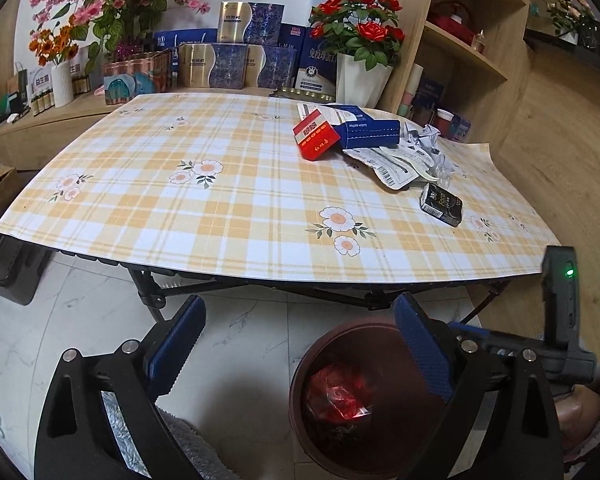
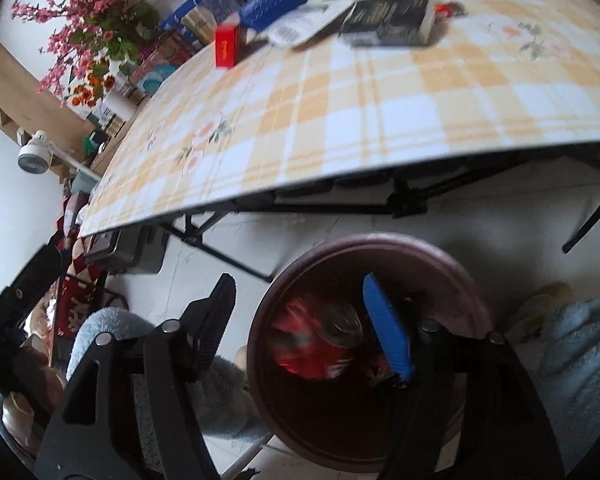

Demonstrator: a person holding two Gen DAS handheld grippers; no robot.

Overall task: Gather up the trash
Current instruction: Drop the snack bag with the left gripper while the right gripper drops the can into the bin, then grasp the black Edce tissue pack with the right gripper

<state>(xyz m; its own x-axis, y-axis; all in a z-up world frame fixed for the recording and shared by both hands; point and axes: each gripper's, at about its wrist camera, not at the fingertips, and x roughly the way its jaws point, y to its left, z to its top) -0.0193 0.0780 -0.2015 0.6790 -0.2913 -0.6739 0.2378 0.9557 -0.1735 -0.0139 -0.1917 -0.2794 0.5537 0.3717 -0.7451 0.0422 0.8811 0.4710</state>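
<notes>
A dark red round bin (image 1: 300, 420) stands on the floor in front of the table, with a crumpled red wrapper (image 1: 336, 396) inside. My left gripper (image 1: 300, 344) hangs open above the bin's left rim, with nothing between its blue pads. In the right wrist view my right gripper (image 2: 300, 324) is open over the bin (image 2: 380, 240), nothing pressed between its fingers; the red wrapper (image 2: 304, 344) lies below. On the plaid table lie a red box (image 1: 315, 140), a blue box (image 1: 370, 132), crumpled white wrappers (image 1: 404, 160) and a black pack (image 1: 441, 204).
Flower vases (image 1: 362, 76) and stacked gift boxes (image 1: 228, 64) line the counter behind the table. A wooden shelf unit (image 1: 460, 40) stands at the right. The table's black folding legs (image 2: 408, 204) cross above the white tile floor. A fluffy grey sleeve (image 2: 580, 360) is beside the bin.
</notes>
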